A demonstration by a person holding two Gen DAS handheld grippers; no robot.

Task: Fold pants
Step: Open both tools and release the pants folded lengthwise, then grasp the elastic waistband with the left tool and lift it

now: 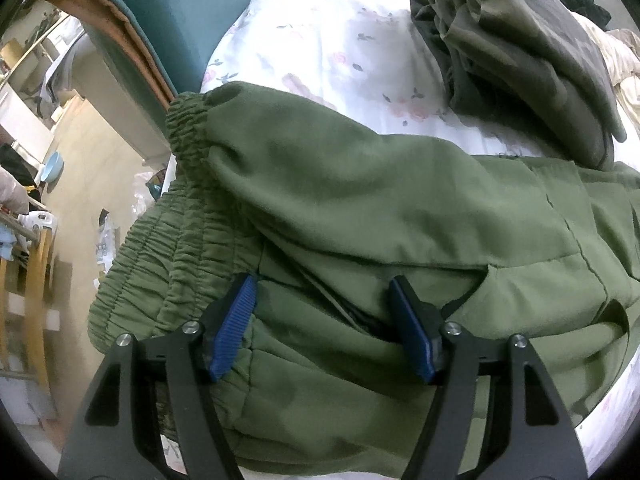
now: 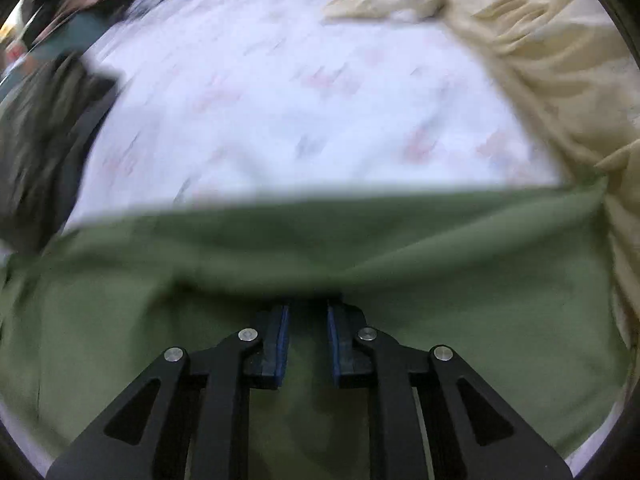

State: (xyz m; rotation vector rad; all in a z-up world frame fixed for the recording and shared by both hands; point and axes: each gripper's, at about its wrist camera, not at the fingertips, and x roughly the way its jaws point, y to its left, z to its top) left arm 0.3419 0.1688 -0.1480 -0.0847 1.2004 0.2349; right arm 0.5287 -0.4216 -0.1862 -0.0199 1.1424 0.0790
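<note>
Left gripper (image 1: 324, 300) hovering agape over green pants (image 1: 360, 208); right gripper (image 2: 308, 320) pinching a fold, best pulled evenly across

The right wrist view is smeared with blur, so the floral sheet (image 2: 300, 92) shows no clear pattern. The right gripper (image 2: 308, 312) fingertips vanish under a fold of the green pants (image 2: 460, 280) (grip unclear).

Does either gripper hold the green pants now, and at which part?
Left gripper is open over the green pants near the waistband, holding nothing. Right gripper: cannot tell; its fingertips are hidden under a fold.
</note>
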